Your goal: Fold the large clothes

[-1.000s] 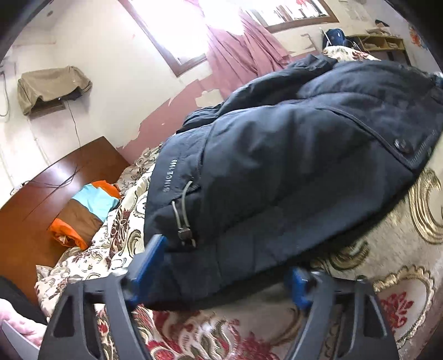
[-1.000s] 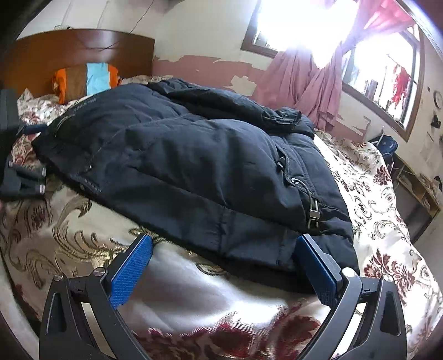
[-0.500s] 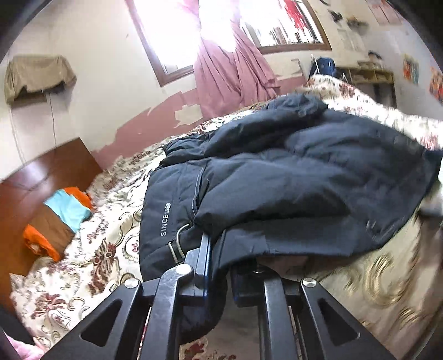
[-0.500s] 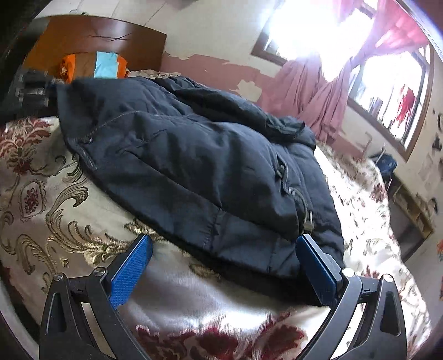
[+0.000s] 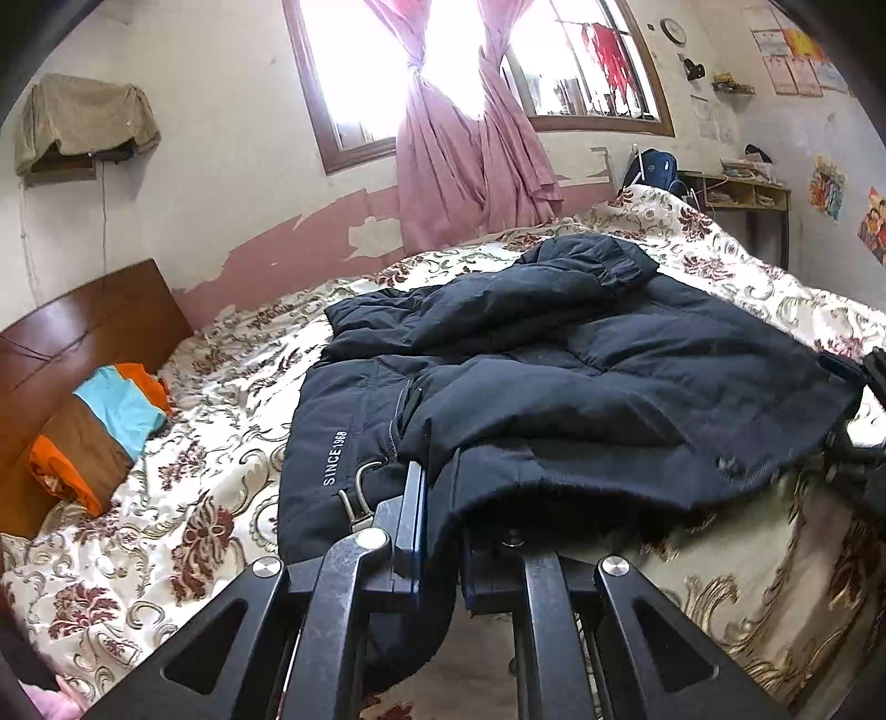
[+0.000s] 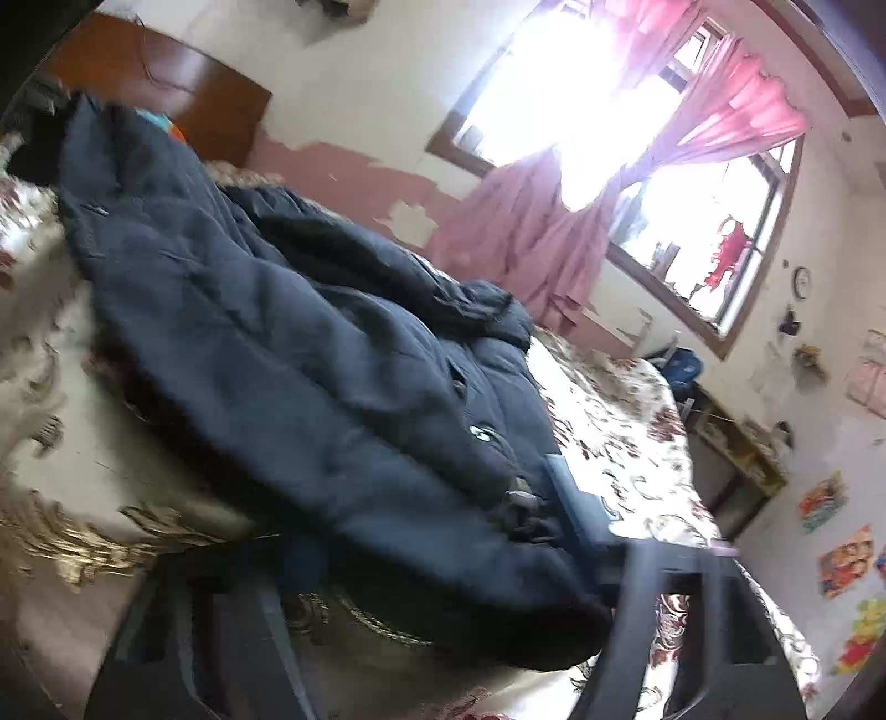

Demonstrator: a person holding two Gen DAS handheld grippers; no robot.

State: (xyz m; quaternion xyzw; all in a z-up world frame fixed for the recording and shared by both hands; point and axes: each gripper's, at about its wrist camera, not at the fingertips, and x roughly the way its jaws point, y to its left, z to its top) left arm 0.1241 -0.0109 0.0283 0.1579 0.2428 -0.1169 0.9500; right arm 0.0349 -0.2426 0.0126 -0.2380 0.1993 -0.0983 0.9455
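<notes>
Left gripper clamped on jacket hem, right gripper blurred, around hem

Home bedroom. Bed with floral cream-and-maroon bedspread fills near and middle ground; brown wooden headboard at left, orange, blue and brown pillow against it. Far wall: wood-framed window with tied pink curtains, paint peeling below. Far right: wooden shelf desk, blue backpack, wall clock, posters. Cloth-covered box on wall, upper left.
</notes>
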